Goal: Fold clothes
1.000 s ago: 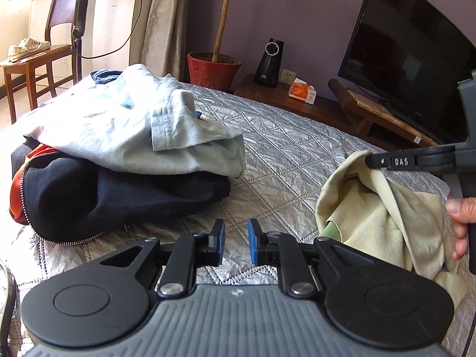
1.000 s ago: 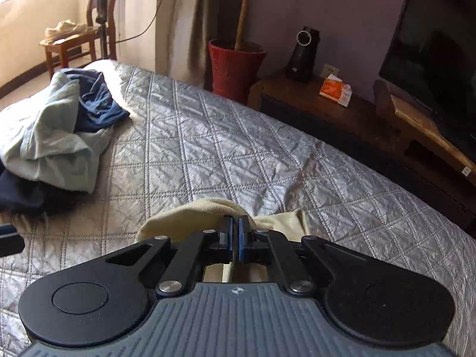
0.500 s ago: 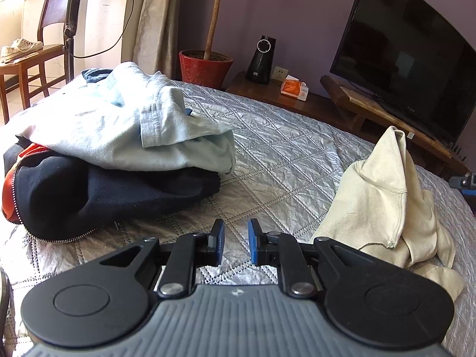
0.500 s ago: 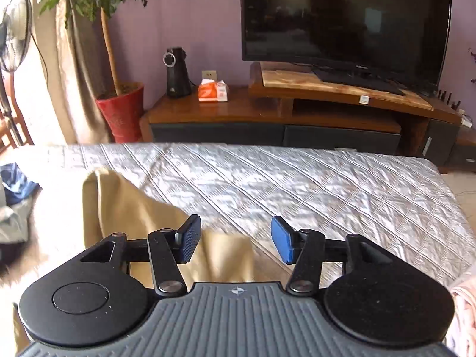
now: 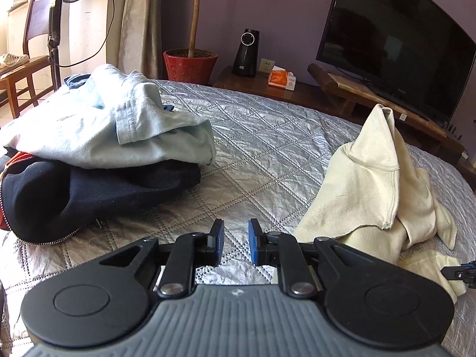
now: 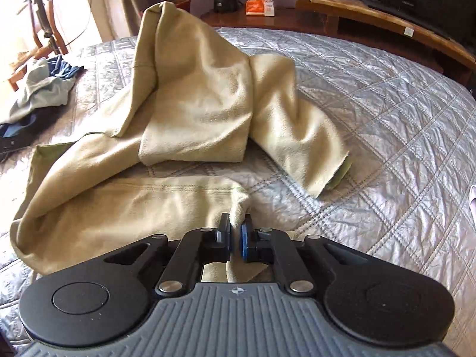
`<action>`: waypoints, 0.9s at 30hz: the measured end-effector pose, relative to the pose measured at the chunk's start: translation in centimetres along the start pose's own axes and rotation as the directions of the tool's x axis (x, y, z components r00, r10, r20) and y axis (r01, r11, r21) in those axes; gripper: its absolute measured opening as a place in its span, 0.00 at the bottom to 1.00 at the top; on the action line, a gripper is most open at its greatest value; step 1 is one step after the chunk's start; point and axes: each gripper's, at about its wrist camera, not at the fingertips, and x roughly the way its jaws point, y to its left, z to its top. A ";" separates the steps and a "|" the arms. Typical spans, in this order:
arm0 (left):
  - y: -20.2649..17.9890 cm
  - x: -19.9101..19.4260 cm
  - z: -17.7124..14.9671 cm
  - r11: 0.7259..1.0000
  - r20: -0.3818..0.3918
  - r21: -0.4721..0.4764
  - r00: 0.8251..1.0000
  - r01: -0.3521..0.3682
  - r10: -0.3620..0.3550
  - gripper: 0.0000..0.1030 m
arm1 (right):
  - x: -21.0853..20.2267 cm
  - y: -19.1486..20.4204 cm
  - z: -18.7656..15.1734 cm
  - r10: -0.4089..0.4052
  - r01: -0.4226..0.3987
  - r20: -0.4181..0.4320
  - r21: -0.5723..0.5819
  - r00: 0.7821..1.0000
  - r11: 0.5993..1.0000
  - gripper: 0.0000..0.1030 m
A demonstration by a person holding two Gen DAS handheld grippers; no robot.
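The cream garment [image 6: 196, 113] sprawls across the quilted bed [image 6: 386, 125], one part standing in a tall peak, a loose flap lying toward the right. The biggest risk, I judge, is that peak: pulling on the near edge could topple it into a fresh tangle, so nothing lies flat for folding. Next, the right tongs [image 6: 237, 236] are clenched on only a small pinch of the near edge (a thin bite), which could slip out under a firm tug. The left tongs [image 5: 235, 242] hang over bare quilt, nearly closed and grasping nothing, so one corner carries the whole load. The pile of pale blue and dark clothes [image 5: 98, 148] sits well apart.

Half a second ago the right tongs stood wide over the bed; they have just been closing, and now the fabric is between them. The left view is nearly unchanged.
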 end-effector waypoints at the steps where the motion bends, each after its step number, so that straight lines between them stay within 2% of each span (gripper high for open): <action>1: 0.0 0.0 0.0 1.000 0.001 -0.002 1.000 0.001 -0.001 0.14 | -0.4 1.7 -0.5 0.105 -0.106 -0.028 -0.040 0.994 0.994 0.09; 2: 0.0 0.0 0.0 1.000 0.002 -0.004 1.000 0.003 -0.003 0.14 | -1.2 3.4 -1.0 0.131 -0.131 -0.002 -0.109 0.991 0.985 0.10; 4: 0.0 0.0 0.1 1.000 0.003 -0.003 1.000 0.003 -0.003 0.14 | -2.8 4.2 -0.6 0.078 -0.058 0.138 -0.143 0.987 0.988 0.20; 5: 0.0 0.0 0.0 1.000 0.001 0.000 1.000 0.003 -0.003 0.14 | -3.6 4.4 -0.4 0.048 -0.017 0.211 -0.149 0.976 0.989 0.36; 6: -0.1 0.0 0.0 1.000 -0.001 0.003 1.000 0.003 -0.003 0.14 | -3.5 3.9 0.3 -0.029 0.067 0.249 -0.147 0.968 0.987 0.51; 7: -0.1 0.0 0.0 1.000 -0.002 0.008 1.000 0.003 -0.003 0.14 | -3.3 3.2 1.1 -0.117 0.161 0.279 -0.141 0.953 0.977 0.57; 10: 0.0 0.0 0.0 1.000 -0.003 0.011 1.000 0.001 -0.001 0.14 | 0.6 0.7 3.4 -0.284 0.333 0.195 -0.301 0.939 0.894 0.64; 11: 0.0 0.0 0.0 1.000 -0.003 0.006 1.000 0.001 -0.001 0.14 | 1.8 -0.1 3.7 -0.306 0.343 0.159 -0.336 0.939 0.877 0.65; 12: 0.1 0.0 0.0 1.000 -0.004 0.002 1.000 0.002 -0.002 0.14 | 2.5 -0.4 3.9 -0.316 0.353 0.159 -0.352 0.935 0.867 0.65; 16: 0.0 0.2 0.1 1.000 -0.007 0.006 1.000 0.008 -0.008 0.14 | 4.6 -1.1 4.8 -0.349 0.401 0.199 -0.404 0.916 0.822 0.69; 17: -0.1 0.2 0.0 1.000 -0.008 0.010 1.000 0.008 -0.008 0.14 | 5.2 -1.3 5.1 -0.357 0.413 0.209 -0.417 0.911 0.810 0.69; 18: -0.2 0.2 0.0 1.000 -0.008 0.015 1.000 0.008 -0.008 0.14 | 5.5 -1.5 5.5 -0.360 0.412 0.201 -0.404 0.911 0.817 0.55; 19: -0.3 0.3 -0.1 1.000 -0.008 0.020 1.000 0.008 -0.008 0.14 | 5.6 -2.0 6.0 -0.347 0.383 0.162 -0.367 0.924 0.848 0.36; 20: -0.3 0.3 -0.1 1.000 -0.009 0.020 1.000 0.007 -0.007 0.14 | 5.4 -2.5 6.5 -0.342 0.365 0.129 -0.314 0.931 0.876 0.07; 22: -0.1 0.4 0.0 1.000 -0.010 0.013 1.000 0.002 -0.002 0.15 | 4.4 -3.1 6.6 -0.324 0.336 0.089 -0.228 0.942 0.914 0.04; 27: 0.4 0.3 0.1 1.000 -0.004 -0.004 1.000 0.001 -0.001 0.15 | 0.1 -2.8 4.6 -0.242 0.246 0.044 -0.120 0.969 0.962 0.04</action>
